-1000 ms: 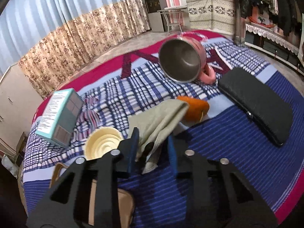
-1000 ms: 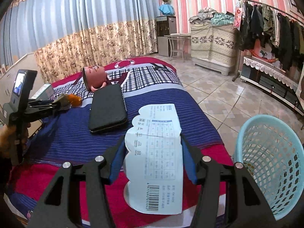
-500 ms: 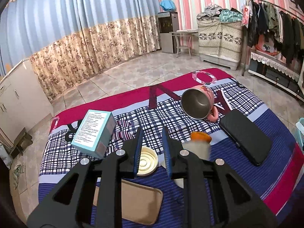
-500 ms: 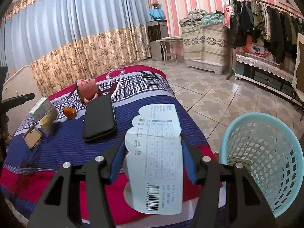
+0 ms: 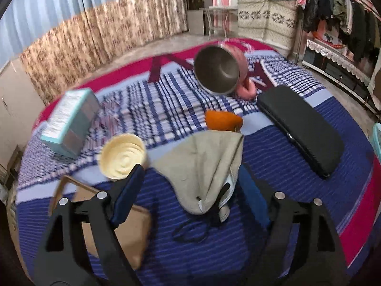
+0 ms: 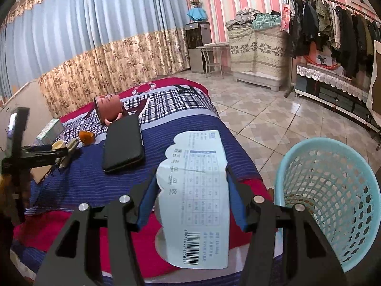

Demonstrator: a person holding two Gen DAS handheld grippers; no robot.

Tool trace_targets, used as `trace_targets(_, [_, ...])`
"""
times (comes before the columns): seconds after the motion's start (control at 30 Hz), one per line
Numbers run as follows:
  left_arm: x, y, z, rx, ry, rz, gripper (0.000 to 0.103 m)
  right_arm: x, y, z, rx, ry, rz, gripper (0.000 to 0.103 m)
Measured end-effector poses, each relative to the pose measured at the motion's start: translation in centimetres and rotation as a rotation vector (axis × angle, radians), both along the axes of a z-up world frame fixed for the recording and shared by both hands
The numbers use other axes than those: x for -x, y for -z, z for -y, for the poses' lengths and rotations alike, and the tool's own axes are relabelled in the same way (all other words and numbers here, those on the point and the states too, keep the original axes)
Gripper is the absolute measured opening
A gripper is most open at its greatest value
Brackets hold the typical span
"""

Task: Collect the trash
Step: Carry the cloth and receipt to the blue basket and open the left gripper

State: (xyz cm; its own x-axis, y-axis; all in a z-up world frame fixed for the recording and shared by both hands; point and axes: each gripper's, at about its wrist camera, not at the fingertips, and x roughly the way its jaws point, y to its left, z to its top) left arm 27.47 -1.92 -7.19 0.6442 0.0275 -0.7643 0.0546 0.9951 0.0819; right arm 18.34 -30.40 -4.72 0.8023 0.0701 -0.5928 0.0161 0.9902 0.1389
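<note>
Bedroom with striped pink walls, blue curtains and a tiled floor; the bed (image 6: 190, 143) under a blue, red and checked cover is the landmark. Right gripper (image 6: 191, 199) holds a pale blue printed card (image 6: 197, 202) pinched by its edges between the pads, barcode at its lower end, hanging over the foot of the bed just left of the aqua mesh basket (image 6: 328, 190), so not yet dropped in (basket contents hard to tell). Left gripper (image 5: 190, 190) hovers over the middle of the bed, jaws opening wide around a beige fabric pouch (image 5: 202, 166) with a white tag and black cord, pads not pressing it. This piece looks soft, floppy and creased, lying flat on the cover. Judged progress: one item in hand near the basket, one about to be grabbed. Still on the bed past the pouch: an orange scrap (image 5: 222, 120), cream lid (image 5: 122, 158), teal box (image 5: 71, 121), pink mug (image 5: 220, 70) on its side, black case (image 5: 301, 128).
</note>
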Motion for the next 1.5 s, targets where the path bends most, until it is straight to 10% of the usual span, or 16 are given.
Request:
trace_targets(0.27, [-0.5, 1.6, 2.1, -0.008, 0.058, -0.007, 0.021, -0.1, 0.2, 0.2, 0.001, 0.000, -0.012, 0.055])
trace_targets(0.73, [4.4, -7.2, 5.7, 0.026, 0.116, 0.222, 0.019, 1.6, -1.8, 3.5, -0.013, 0.073, 0.054, 0.055])
trace_targets(1.5, [7.3, -3.4, 31.4, 0.169, 0.568, 0.155, 0.020, 6.5, -3.3, 18.9, 0.208, 0.486, 0.004, 0.055])
